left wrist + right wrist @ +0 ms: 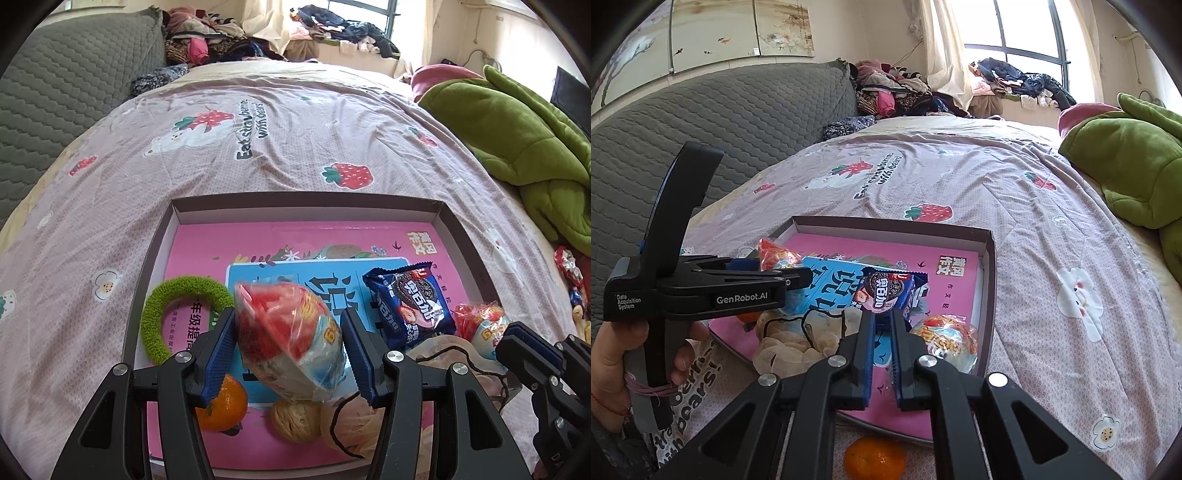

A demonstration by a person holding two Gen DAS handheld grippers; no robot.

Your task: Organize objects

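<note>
1. The left tongs (290, 341) pinch a wrapped red-and-white snack ball (291, 339) between the blue pads, holding it above the box; the jaws stand wide around its bulk.
2. The right tongs (882, 325) are nearly pressed together with only a narrow gap, and nothing sits between the pads; their tips hover just short of the blue cookie packet (886, 291).
3. A hand (613, 354) grips the handle of the left tongs at the left edge of the right wrist view.
4. Under the held ball, in the shallow box (303, 208), lie an orange (227, 408), a walnut (295, 422) and a pale drawstring pouch (354, 421), all close together on a pink book cover (207, 243).
5. A green fuzzy ring (162, 317) rests to the left in the box; a second wrapped snack ball (945, 339) sits near the box's right wall.
6. Another orange (875, 459) lies outside the box on the strawberry-print bedspread (258, 147).
7. A green blanket (524, 140) is heaped at the bed's right side.
</note>
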